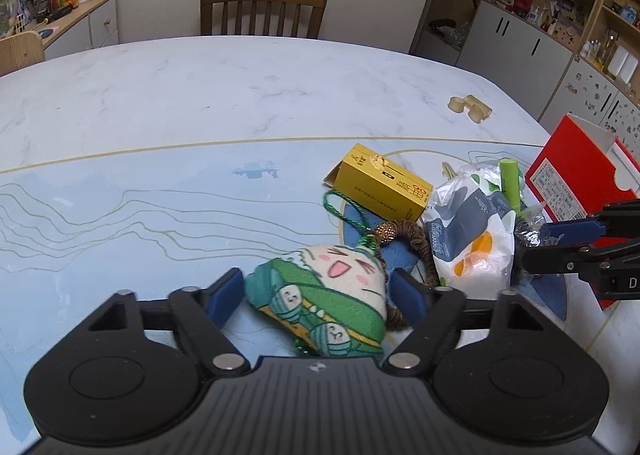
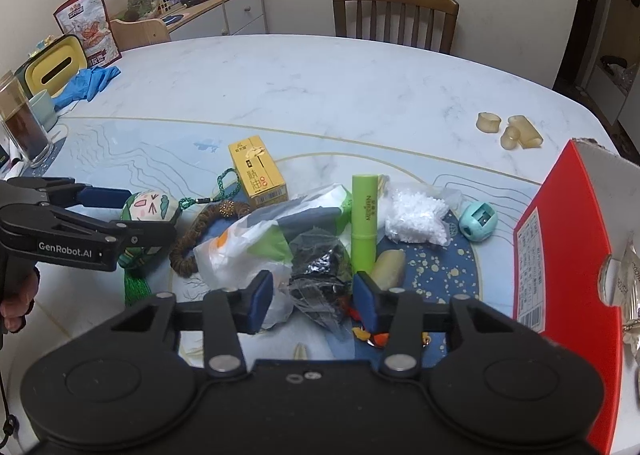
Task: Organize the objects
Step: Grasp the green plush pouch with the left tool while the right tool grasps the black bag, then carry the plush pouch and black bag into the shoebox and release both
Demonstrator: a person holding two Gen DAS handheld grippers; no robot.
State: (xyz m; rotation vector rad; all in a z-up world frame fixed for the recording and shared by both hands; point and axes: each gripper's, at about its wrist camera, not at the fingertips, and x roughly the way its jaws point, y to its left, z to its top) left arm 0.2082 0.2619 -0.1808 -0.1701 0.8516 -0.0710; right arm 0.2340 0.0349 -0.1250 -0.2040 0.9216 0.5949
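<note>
Looks like the pick-up step of the tidy-up, both sides going at once. Left hand-held gripper (image 1: 316,295) spread around the green plush charm (image 1: 324,295) lying on the counter (image 1: 200,95). Charm sits right between the blue pads (image 1: 226,295), which seem just beside its sides rather than squeezing; hard to call contact for sure. Right hand-held gripper (image 2: 313,297) straddling the crinkly clear packet with dark stuff inside (image 2: 316,271), jaws partly drawn in, gaps visible on both sides, so not pinching yet by the look of it. Green tube (image 2: 363,219) and white printed bag (image 2: 256,239) crowd that packet. Next up, probably: close down on both, lift clear, then head for the red box (image 2: 560,239) off to the right. Careful not to snag the charm's cord (image 1: 340,207) or the brown braided bracelet (image 1: 416,243).
</note>
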